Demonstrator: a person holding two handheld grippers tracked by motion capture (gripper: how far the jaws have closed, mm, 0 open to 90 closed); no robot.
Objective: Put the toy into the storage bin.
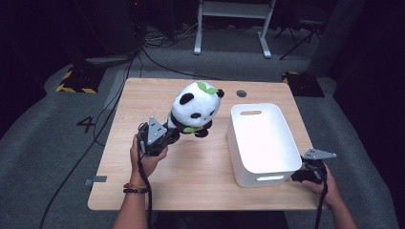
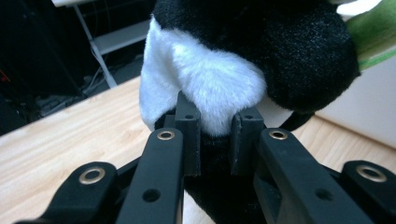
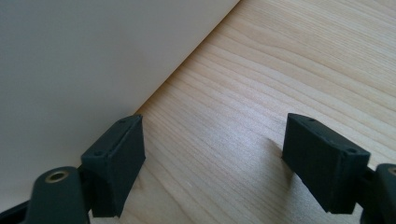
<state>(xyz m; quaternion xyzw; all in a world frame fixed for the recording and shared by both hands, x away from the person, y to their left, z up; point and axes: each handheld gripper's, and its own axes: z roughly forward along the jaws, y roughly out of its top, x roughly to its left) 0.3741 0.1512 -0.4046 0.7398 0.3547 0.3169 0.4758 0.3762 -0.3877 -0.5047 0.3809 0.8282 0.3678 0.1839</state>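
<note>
A black-and-white plush panda [image 1: 195,109] with green leaf trim is held up off the wooden table [image 1: 200,162], tilted toward the white bin [image 1: 261,143]. My left gripper [image 1: 168,133] is shut on the panda's lower body; up close, white and black fur [image 2: 219,84] is pinched between its two black fingers [image 2: 189,135]. My right gripper [image 1: 300,172] rests low at the bin's near right corner, open, with bare wood between its fingers [image 3: 116,163]. The bin's white wall [image 3: 84,65] stands just beside the left jaw.
The white bin is empty and has a slot handle at its far end. A round cable hole [image 1: 241,93] lies near the table's far edge. Grey carpet, cables and a white desk frame [image 1: 234,28] lie beyond the table.
</note>
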